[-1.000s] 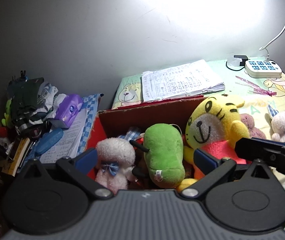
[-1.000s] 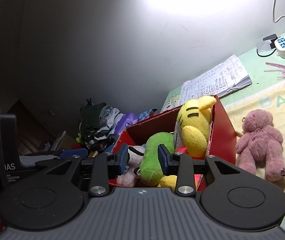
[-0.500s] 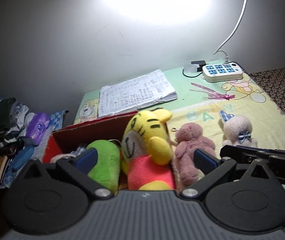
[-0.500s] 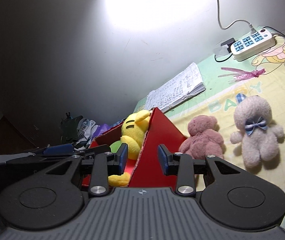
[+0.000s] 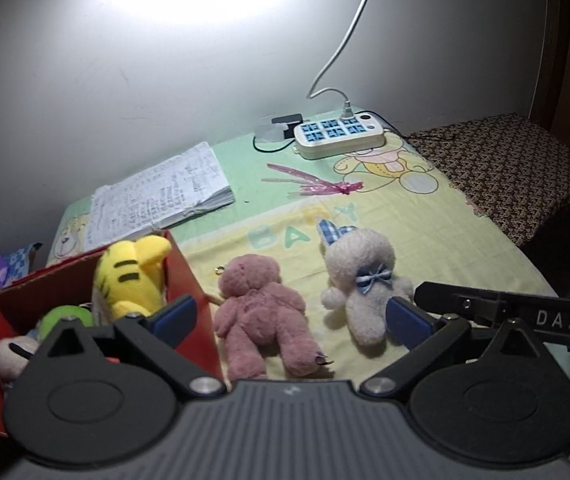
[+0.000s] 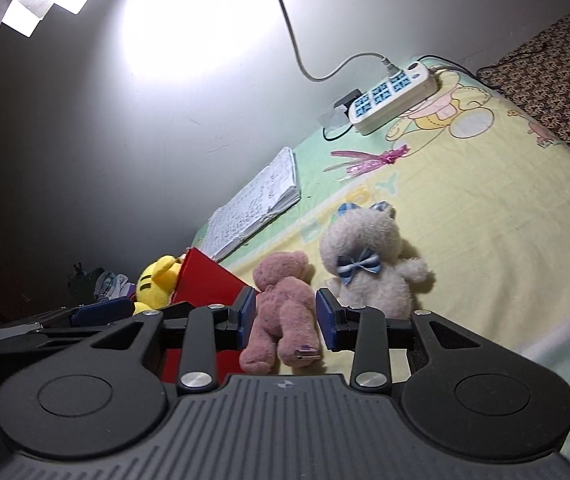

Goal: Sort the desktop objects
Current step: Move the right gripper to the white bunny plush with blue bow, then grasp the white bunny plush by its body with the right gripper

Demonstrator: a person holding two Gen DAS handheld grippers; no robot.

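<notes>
Pink bear (image 6: 281,312): fuzzy, lying face-down on the yellow sheet (image 6: 485,216), between red box (image 5: 189,280) and white bear (image 5: 365,284). Right gripper (image 6: 285,316) fingers are standing part-open either side of it. Left gripper (image 5: 289,316) fingers are spreading wide, empty.

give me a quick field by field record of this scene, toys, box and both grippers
in box: yellow striped plush tiger, green plush toy, inside red cardboard box
on mat: pink plush bear, white plush bear with blue bow
left gripper: open, holding nothing
right gripper: open, fingers either side of the pink bear
background: handwritten notebook, white power strip
</notes>
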